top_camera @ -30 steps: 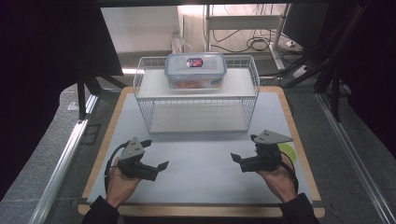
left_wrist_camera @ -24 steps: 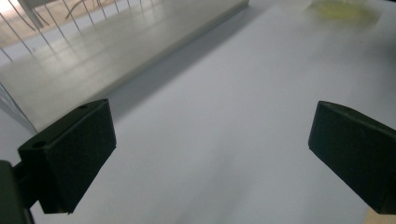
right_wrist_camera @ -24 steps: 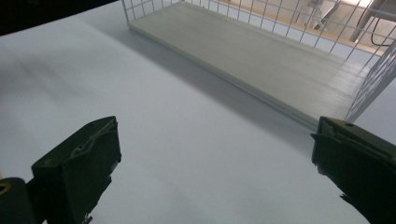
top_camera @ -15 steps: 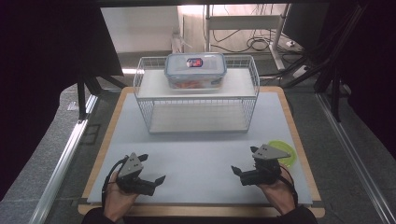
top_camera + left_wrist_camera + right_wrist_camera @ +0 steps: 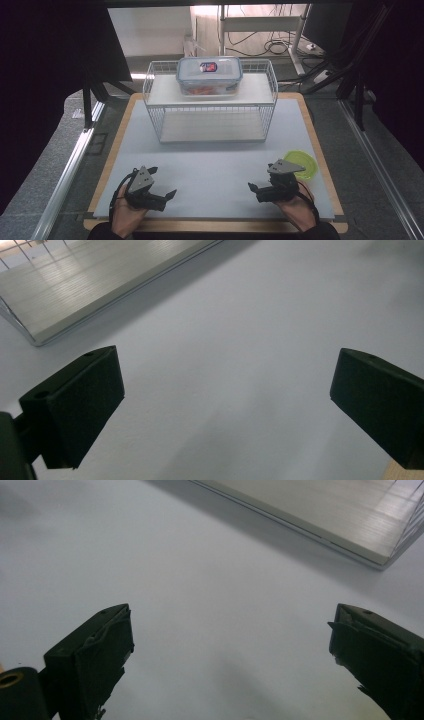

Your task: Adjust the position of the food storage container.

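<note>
Both the left gripper [image 5: 161, 194] and the right gripper [image 5: 257, 191] rest on the mat [image 5: 215, 165] with jaws spread wide and empty, a green lid [image 5: 306, 164] just beside the right one.

Both grippers [image 5: 165, 191] [image 5: 256, 189] low, jaws wide apart.

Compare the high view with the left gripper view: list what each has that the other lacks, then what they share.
High view alone: the lidded box on top of the wire rack, the green dish at the right, the right gripper and both hands.

Left gripper view alone: a close look along the left gripper, its jaws wide apart with nothing between them.

Both: the white mat and the rack's lower shelf.
</note>
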Demonstrator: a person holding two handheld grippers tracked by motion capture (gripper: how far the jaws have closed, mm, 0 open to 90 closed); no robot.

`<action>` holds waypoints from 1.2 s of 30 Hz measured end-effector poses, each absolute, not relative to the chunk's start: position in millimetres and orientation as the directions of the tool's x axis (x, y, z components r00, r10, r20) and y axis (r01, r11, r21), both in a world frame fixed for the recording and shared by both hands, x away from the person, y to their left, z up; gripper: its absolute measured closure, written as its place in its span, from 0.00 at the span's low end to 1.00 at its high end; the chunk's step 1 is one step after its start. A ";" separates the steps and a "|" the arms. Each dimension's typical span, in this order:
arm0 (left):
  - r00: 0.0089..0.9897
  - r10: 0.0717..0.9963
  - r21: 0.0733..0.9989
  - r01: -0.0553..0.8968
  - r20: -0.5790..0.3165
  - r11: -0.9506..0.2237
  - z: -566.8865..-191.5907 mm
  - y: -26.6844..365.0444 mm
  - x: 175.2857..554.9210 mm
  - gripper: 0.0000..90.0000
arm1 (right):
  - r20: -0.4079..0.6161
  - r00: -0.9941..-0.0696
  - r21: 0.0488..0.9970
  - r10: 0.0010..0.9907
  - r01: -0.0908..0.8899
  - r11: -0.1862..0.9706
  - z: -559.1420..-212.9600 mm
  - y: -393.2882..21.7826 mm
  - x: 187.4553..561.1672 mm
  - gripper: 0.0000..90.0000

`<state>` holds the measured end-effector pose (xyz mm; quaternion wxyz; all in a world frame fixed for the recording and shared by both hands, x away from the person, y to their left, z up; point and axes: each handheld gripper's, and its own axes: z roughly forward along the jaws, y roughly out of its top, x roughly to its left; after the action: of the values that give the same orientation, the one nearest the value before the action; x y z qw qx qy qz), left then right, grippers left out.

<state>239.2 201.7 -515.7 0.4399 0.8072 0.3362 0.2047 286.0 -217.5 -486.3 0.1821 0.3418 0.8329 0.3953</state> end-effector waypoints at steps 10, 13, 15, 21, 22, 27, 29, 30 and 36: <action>0.690 0.723 0.851 0.361 0.031 -0.382 -515.9 202.3 239.7 0.01 | 0.028 -0.661 0.782 0.750 0.482 0.396 -461.8 -234.7 292.5 0.52; 0.692 0.722 0.847 0.365 0.031 -0.387 -516.7 202.0 240.3 0.01 | 0.045 -0.667 0.794 0.744 0.475 0.378 -455.7 -243.2 297.1 0.74; 0.689 0.724 0.849 0.366 0.029 -0.382 -516.4 201.5 239.9 0.01 | 0.029 -0.665 0.797 0.746 0.466 0.384 -453.1 -247.1 300.1 0.84; 0.690 0.723 0.845 0.368 0.033 -0.389 -516.6 201.6 240.3 0.01 | -0.008 -0.624 0.809 0.782 0.455 0.372 -442.1 -263.6 312.7 0.99; 0.690 0.723 0.843 0.368 0.034 -0.391 -516.7 201.5 240.4 0.01 | -0.012 -0.617 0.809 0.787 0.456 0.370 -441.2 -267.5 314.7 1.00; 0.689 0.724 0.840 0.373 0.034 -0.394 -517.2 201.1 240.7 0.02 | -0.025 -0.539 0.810 0.842 0.483 0.333 -437.8 -293.4 323.1 1.00; 0.687 0.726 0.838 0.375 0.035 -0.396 -517.3 201.0 240.9 0.02 | -0.030 -0.502 0.810 0.864 0.495 0.316 -437.2 -303.8 325.6 1.00; 0.687 0.726 0.838 0.376 0.035 -0.396 -517.3 201.1 240.9 0.02 | -0.032 -0.483 0.810 0.875 0.500 0.306 -437.1 -310.1 327.2 1.00; 0.686 0.727 0.837 0.379 0.033 -0.396 -517.6 201.1 241.2 0.02 | -0.025 -0.383 0.806 0.923 0.539 0.245 -442.2 -341.9 333.4 1.00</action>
<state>241.2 201.1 -517.6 0.4313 0.8106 0.3409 0.2016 333.4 -341.9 -442.2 0.2600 0.4907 0.7450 0.3695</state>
